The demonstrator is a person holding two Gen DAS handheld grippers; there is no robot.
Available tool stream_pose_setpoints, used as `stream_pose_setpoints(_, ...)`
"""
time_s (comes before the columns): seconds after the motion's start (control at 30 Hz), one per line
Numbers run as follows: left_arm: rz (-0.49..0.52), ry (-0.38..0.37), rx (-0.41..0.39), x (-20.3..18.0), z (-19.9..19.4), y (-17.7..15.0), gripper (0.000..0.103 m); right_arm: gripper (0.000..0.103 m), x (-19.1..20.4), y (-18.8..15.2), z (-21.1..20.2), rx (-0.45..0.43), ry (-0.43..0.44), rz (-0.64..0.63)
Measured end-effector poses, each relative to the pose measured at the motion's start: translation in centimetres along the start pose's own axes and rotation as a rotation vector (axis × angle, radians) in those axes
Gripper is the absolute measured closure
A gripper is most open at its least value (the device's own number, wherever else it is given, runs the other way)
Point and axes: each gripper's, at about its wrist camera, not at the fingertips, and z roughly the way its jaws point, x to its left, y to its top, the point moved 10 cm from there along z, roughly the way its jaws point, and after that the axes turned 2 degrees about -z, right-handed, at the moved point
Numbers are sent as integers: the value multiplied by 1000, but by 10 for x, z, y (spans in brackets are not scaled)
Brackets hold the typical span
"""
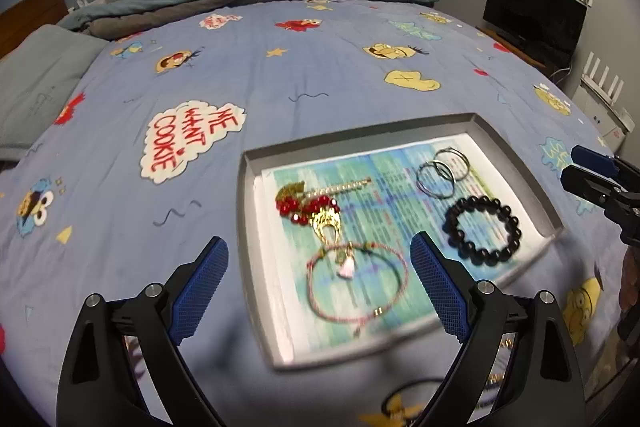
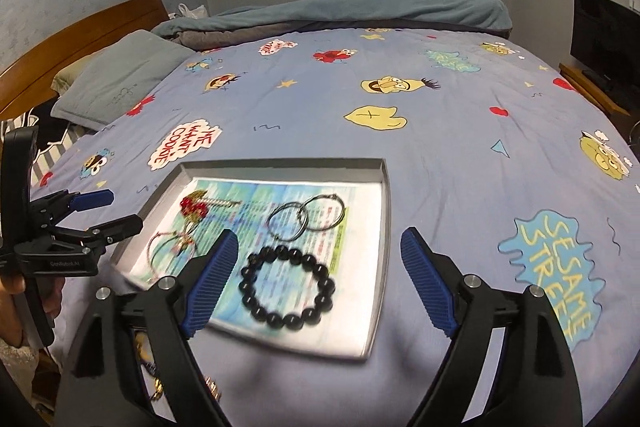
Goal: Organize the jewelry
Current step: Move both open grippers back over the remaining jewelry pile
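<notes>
Both grippers, left [image 1: 318,285] and right [image 2: 316,281], gape empty above a tray [image 2: 382,195]. Black bead bracelet [image 2: 287,285]: light, stiff, rollable; pinch across one side.

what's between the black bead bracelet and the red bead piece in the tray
Only the bare printed paper lining the tray; the black bead bracelet and red bead piece lie apart, clearest in the left wrist view.

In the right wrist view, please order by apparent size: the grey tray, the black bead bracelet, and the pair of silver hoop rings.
1. Grey shallow tray, clearly largest.
2. Black bead bracelet.
3. Pair of silver hoop rings, together about as wide; the bracelet lies nearer the camera, so this ranking is unsure.
</notes>
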Motion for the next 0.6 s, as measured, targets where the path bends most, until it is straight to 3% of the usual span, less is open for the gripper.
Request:
stream_pose_setpoints(0.33, -23, -4, -36, 2, -40, -26, 10, 6, 15, -18, -35, -40, -9, -28)
stream_pose_setpoints(0.6, -58, 18, -53, 9, -57, -47, 8, 6, 28, -40, -49, -45, -25, -48)
